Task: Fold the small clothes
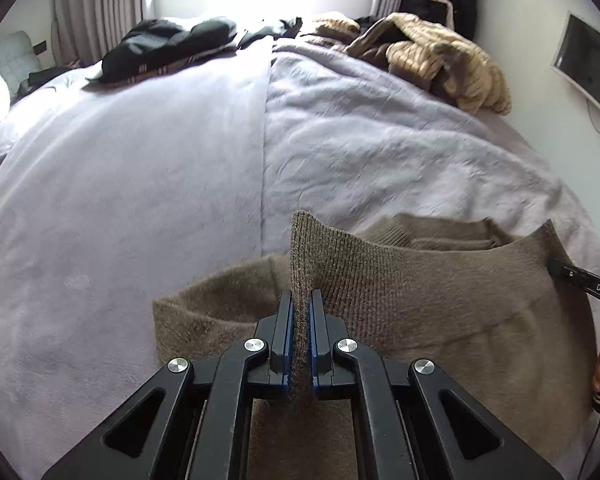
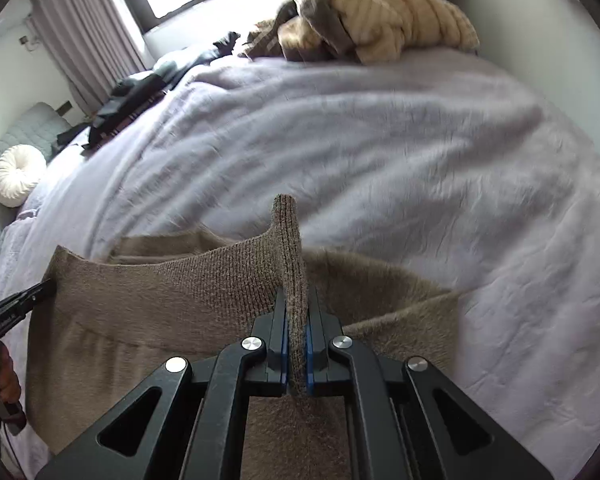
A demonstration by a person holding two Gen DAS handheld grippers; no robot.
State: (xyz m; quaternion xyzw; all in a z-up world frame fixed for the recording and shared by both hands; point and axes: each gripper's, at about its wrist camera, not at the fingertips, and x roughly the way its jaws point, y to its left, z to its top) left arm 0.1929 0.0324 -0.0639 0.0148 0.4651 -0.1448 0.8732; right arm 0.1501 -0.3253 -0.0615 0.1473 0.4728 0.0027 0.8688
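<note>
Jaws of our left hand-held gripper [image 1: 301, 320] are closed tight on the ribbed hem of the brown knit garment [image 1: 440, 300], a fold of rib standing up between the blue pads. Our right hand-held gripper [image 2: 296, 320] is clamped on the same ribbed band further along, so the edge runs taut between the two. We see the garment lying at the near edge of the bed [image 1: 140, 160], its body spread over the lilac blanket. Beyond it the blanket is bare out to the far side, where we find a pile of black clothes [image 1: 168, 46] on the left and a heap of beige and brown clothes [image 1: 444, 60] on the right. A round white cushion [image 2: 18, 176] sits at the far left.
</note>
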